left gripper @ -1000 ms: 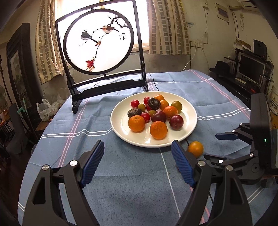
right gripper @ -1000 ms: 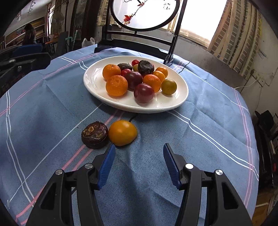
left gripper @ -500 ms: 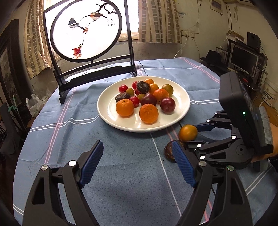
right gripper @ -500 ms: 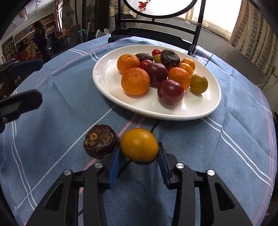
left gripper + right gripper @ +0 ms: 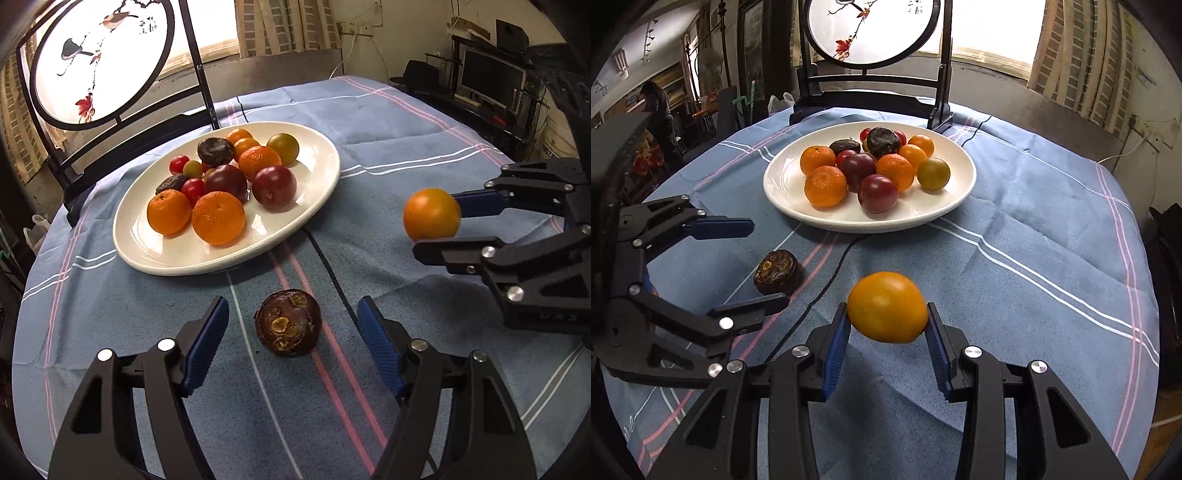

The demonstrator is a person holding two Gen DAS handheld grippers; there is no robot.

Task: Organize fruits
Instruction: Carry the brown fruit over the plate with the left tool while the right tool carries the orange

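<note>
Right tool (image 5: 887, 328) clamps the orange tomato (image 5: 887, 307) clear of the counter, near the plate (image 5: 955, 206); smooth, soft, grip lightly. Left tool (image 5: 293, 338), jaws just narrowing, straddles the dark wrinkled fruit (image 5: 288, 322) untouched; grip its sides.

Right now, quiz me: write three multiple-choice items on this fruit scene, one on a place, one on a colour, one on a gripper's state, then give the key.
1. Where does the dark brown fruit lie?
A. on the white plate
B. on the blue cloth, between the left gripper's open fingers
C. in the right gripper

2. What colour is the fruit in the right gripper?
A. orange-yellow
B. dark red
C. green

3. How does the left gripper stand?
A. shut on the brown fruit
B. shut on nothing
C. open, pads clear of the fruit

Key: 1 B, it sits on the blue cloth short of the white plate. 2 A, the orange-yellow fruit is pinched between the pads. 3 C, gaps show on both sides.
</note>
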